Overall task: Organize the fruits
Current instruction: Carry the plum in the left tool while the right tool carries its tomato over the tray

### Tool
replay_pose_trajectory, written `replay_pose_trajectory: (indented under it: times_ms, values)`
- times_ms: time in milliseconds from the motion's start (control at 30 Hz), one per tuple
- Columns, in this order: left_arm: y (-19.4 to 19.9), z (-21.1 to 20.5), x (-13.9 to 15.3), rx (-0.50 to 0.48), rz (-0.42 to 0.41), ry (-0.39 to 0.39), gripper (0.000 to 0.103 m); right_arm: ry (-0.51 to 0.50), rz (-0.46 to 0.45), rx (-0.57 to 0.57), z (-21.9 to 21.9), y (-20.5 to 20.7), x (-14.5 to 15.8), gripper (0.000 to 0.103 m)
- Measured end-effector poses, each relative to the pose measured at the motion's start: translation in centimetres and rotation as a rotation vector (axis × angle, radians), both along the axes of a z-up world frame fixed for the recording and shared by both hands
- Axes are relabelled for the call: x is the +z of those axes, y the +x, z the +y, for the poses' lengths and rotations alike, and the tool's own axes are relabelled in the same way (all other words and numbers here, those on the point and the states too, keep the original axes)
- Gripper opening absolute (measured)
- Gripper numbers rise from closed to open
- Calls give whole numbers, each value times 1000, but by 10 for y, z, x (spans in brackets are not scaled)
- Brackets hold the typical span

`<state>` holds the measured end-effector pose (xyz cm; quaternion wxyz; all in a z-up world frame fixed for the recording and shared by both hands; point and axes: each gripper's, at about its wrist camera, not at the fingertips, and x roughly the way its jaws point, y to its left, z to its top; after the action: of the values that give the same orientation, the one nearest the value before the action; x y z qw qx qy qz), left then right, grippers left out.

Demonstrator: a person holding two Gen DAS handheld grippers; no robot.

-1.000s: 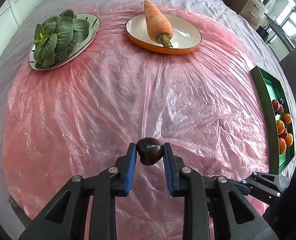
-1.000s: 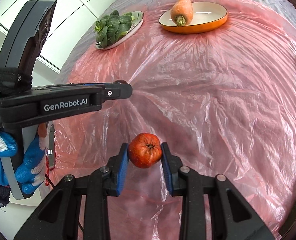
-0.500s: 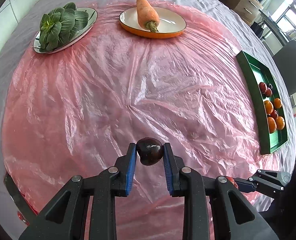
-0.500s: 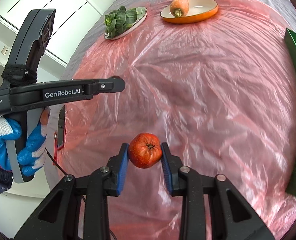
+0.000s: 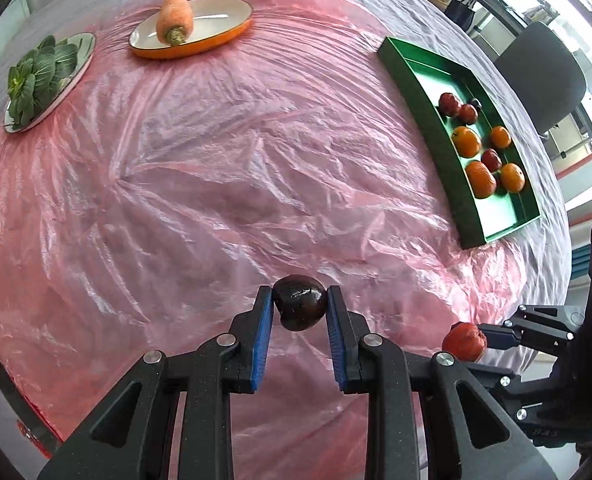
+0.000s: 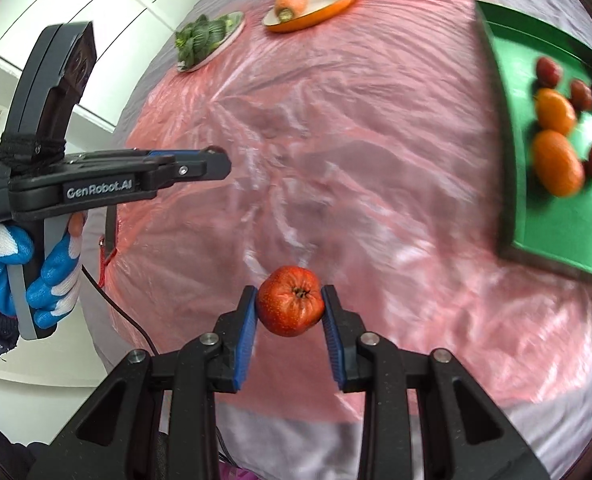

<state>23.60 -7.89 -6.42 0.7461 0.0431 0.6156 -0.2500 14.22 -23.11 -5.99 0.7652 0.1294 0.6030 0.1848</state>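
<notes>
My left gripper (image 5: pixel 299 307) is shut on a small dark purple fruit (image 5: pixel 300 309), held above the pink plastic sheet. My right gripper (image 6: pixel 289 307) is shut on a small wrinkled red fruit (image 6: pixel 290 301); that red fruit (image 5: pixel 463 341) also shows at the lower right of the left wrist view. A green tray (image 5: pixel 419 92) at the right holds several oranges and small red fruits. The same green tray (image 6: pixel 511 128) sits at the right edge of the right wrist view, blurred. Both grippers hang over the near part of the table, left of the tray.
An orange-rimmed dish (image 5: pixel 216 20) with a carrot (image 5: pixel 174 16) and a plate of bok choy (image 5: pixel 40 80) sit at the far side. A gloved hand (image 6: pixel 36 272) holds the left gripper's handle. A grey chair (image 5: pixel 543 76) stands beyond the tray.
Both grippers have swung to the right with their fruits still held. The green tray has come much further into both views, and the vegetable dishes have slid left.
</notes>
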Motion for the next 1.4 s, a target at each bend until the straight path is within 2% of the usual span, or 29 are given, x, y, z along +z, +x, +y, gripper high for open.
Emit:
replay_pose_trajectory:
  times_ms: [367, 533, 700, 967, 1233, 1400]
  values:
    - [-17, -92, 20, -168, -9, -73, 22, -89, -11, -178, -101, -24, 18, 40]
    - [3, -132, 32, -194, -45, -103, 22, -115, -59, -243, -139, -17, 29, 40]
    - [34, -172, 43, -203, -108, -115, 22, -139, -122, -275, -170, 6, 38, 40]
    - [94, -232, 44, -169, -196, -87, 22, -198, -208, -316, -217, 69, 39, 40]
    - [139, -275, 24, -161, -267, -8, 22, -250, -183, -313, -246, 106, 9, 40]
    - [153, -292, 4, -166, -274, 30, 22, -271, -165, -302, -250, 117, -8, 40]
